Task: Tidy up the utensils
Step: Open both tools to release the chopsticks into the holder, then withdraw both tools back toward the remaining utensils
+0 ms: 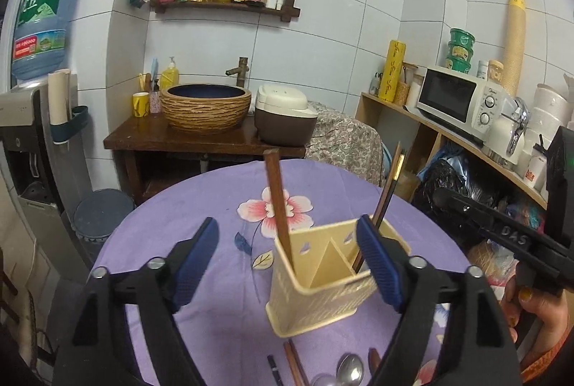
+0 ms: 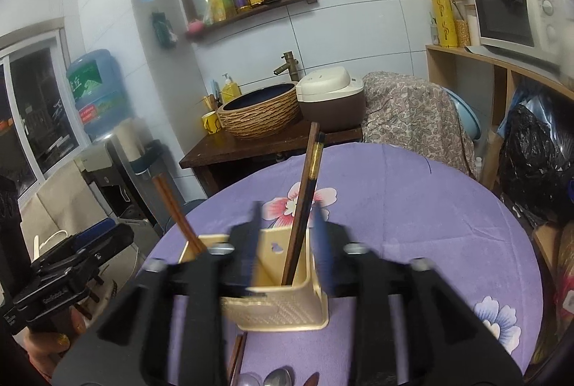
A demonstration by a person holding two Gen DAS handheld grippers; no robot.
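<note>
A cream utensil holder (image 1: 315, 296) (image 2: 283, 307) stands on the purple flowered tablecloth (image 1: 201, 206). A brown chopstick (image 1: 278, 206) (image 2: 175, 210) leans in its left compartment, and dark chopsticks (image 1: 387, 192) (image 2: 305, 203) lean in its right one. My left gripper (image 1: 288, 264) is open over the holder, its blue pads clear of the brown chopstick. My right gripper (image 2: 287, 242), blurred, is open with the dark chopsticks between its fingers, untouched. Metal spoons (image 1: 349, 368) (image 2: 278, 379) and loose chopsticks (image 1: 294, 364) lie in front of the holder.
Behind the round table are a dark wooden stand with a woven basin (image 1: 205, 111) and a rice cooker (image 1: 285, 118). A shelf with a microwave (image 1: 455, 99) runs along the right. A water dispenser (image 1: 39, 27) stands at the left.
</note>
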